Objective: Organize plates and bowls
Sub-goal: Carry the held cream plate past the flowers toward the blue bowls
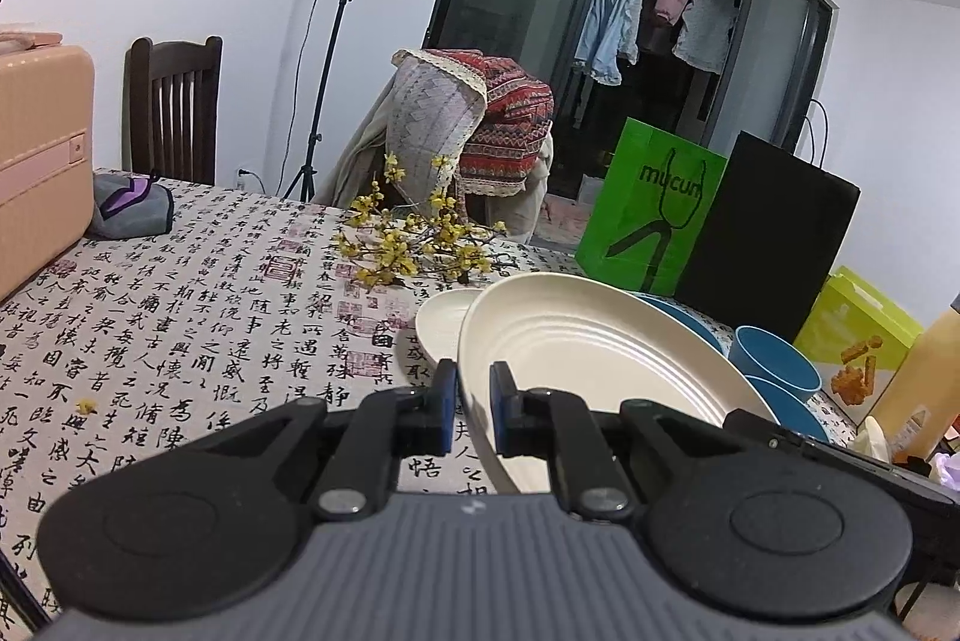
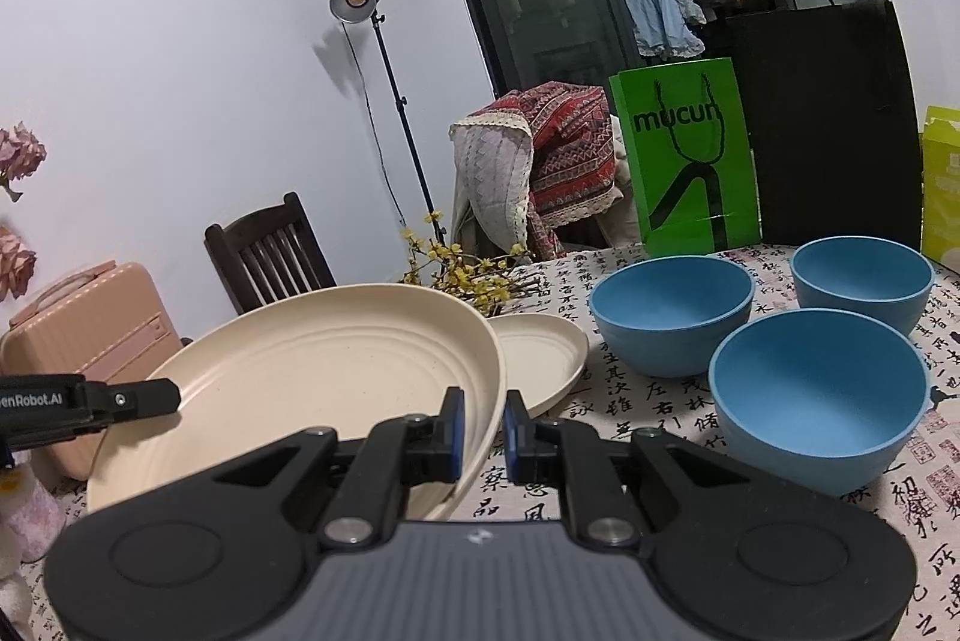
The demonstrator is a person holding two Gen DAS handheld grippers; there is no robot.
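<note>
A large cream plate (image 1: 594, 347) (image 2: 324, 365) hangs tilted above the table, held by both grippers. My left gripper (image 1: 474, 407) is shut on its left rim, and my right gripper (image 2: 485, 428) is shut on its right rim. In the right wrist view the left gripper's finger (image 2: 129, 398) reaches in over the plate's far side. A smaller cream plate (image 1: 441, 326) (image 2: 540, 356) lies flat on the table just behind. Three blue bowls (image 2: 672, 314) (image 2: 861, 281) (image 2: 819, 398) stand upright on the right; in the left wrist view blue bowls (image 1: 777, 359) show behind the plate.
The table (image 1: 198, 317) wears a calligraphy cloth. Yellow flower sprigs (image 1: 414, 239) lie at its far middle, a pink case (image 1: 36, 161) and grey pouch (image 1: 132, 206) at the left. Green (image 2: 690, 161) and black (image 2: 834, 119) bags stand behind the bowls. Chairs and a lamp stand lie beyond.
</note>
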